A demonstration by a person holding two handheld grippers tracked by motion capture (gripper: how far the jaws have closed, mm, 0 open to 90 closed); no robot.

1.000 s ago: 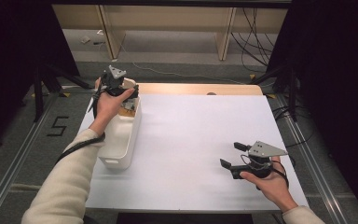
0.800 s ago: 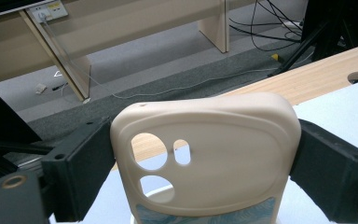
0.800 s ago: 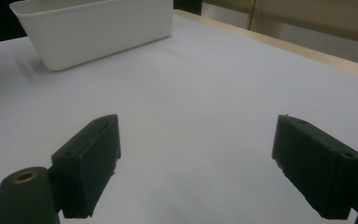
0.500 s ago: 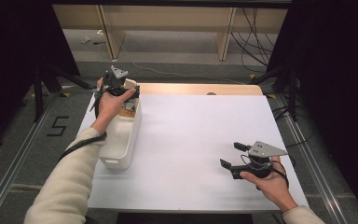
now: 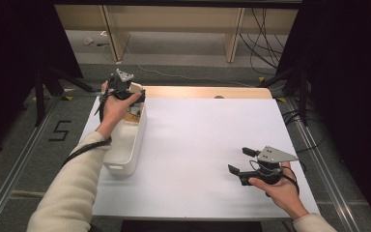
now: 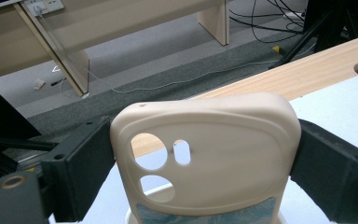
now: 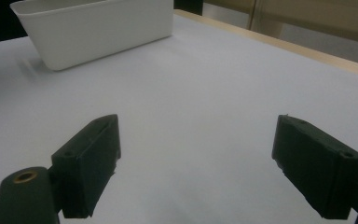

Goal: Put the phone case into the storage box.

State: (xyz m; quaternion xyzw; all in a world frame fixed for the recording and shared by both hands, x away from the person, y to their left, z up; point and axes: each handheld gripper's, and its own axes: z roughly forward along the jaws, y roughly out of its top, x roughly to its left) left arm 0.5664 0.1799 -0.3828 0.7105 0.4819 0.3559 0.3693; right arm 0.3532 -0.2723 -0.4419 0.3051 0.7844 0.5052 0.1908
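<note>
Tool time starts on the left: the left tool [image 5: 134,92] squeezes a cream phone case [image 6: 205,158] by its two long edges. One black jaw presses on each side of it. The case has three holes cut out for a camera, and a strip with a blue pattern shows along its bottom edge. The case hangs just over the far end of a white bin [image 5: 128,145]. That bin is long and narrow, and it sits on the left part of the white surface [image 5: 207,140].

The right tool [image 5: 239,160] is let go, with its jaws wide apart and nothing between them. The person's right hand [image 5: 280,191] holds it low over the near right part of the surface, well apart from the bin. In the right gripper view, the bin stands far off at the top left.

A wooden strip [image 5: 203,92] runs along the far edge of the surface. Beyond it lie grey floor [image 5: 183,53] and some cables [image 5: 261,34].
</note>
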